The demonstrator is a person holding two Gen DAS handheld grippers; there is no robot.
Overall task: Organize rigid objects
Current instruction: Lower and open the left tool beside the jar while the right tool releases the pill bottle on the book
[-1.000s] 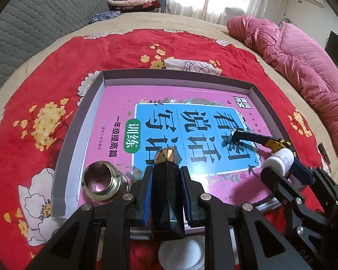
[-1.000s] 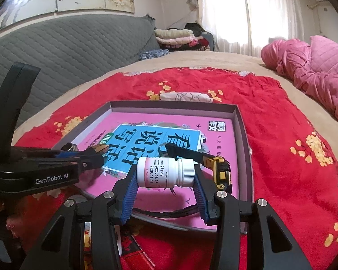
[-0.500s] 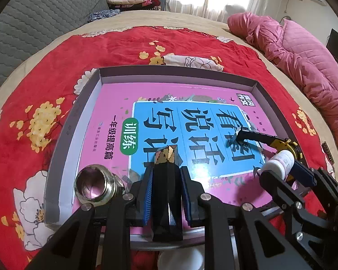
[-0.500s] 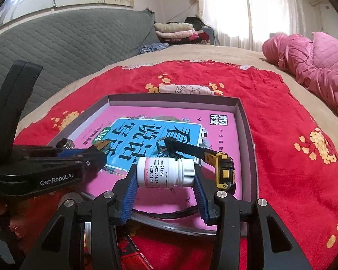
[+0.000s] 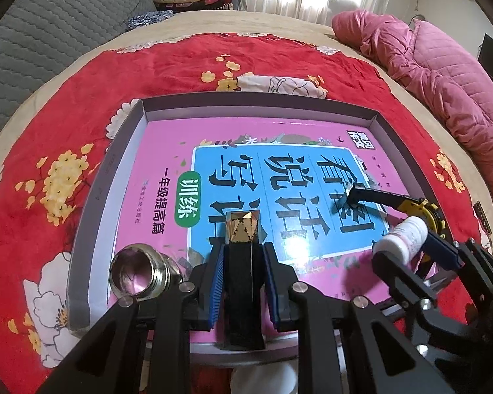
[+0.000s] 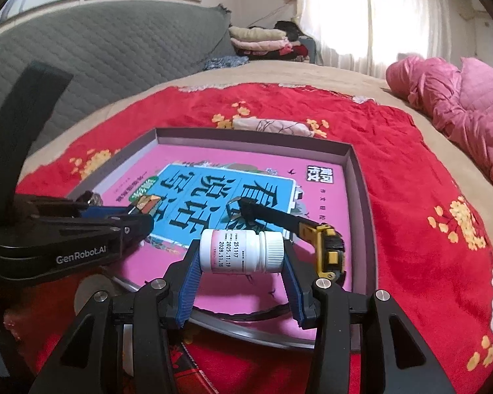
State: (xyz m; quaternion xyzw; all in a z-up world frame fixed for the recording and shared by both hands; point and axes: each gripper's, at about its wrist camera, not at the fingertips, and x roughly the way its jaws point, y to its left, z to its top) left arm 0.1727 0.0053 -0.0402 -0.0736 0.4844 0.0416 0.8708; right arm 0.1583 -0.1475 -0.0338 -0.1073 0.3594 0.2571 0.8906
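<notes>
My left gripper (image 5: 243,262) is shut on a black faceted bottle with a gold cap (image 5: 242,229), held over the near edge of a grey tray (image 5: 259,110) that holds a pink and blue book (image 5: 279,177). My right gripper (image 6: 241,262) is shut on a white pill bottle (image 6: 241,251) lying sideways, also over the tray's near edge; this bottle shows in the left wrist view (image 5: 401,239). A metal fitting (image 5: 138,274) sits in the tray's near left corner. A yellow and black utility knife (image 6: 312,233) lies in the tray at the right.
The tray rests on a red flowered blanket (image 5: 65,151) on a bed. A pink quilted jacket (image 5: 443,75) lies at the far right. A grey sofa back (image 6: 98,59) and folded clothes (image 6: 263,39) are behind. A white round object (image 5: 263,377) lies below the left gripper.
Both grippers have moved a little forward over the tray's near edge, each still holding its bottle. The tray and its contents have not moved.
</notes>
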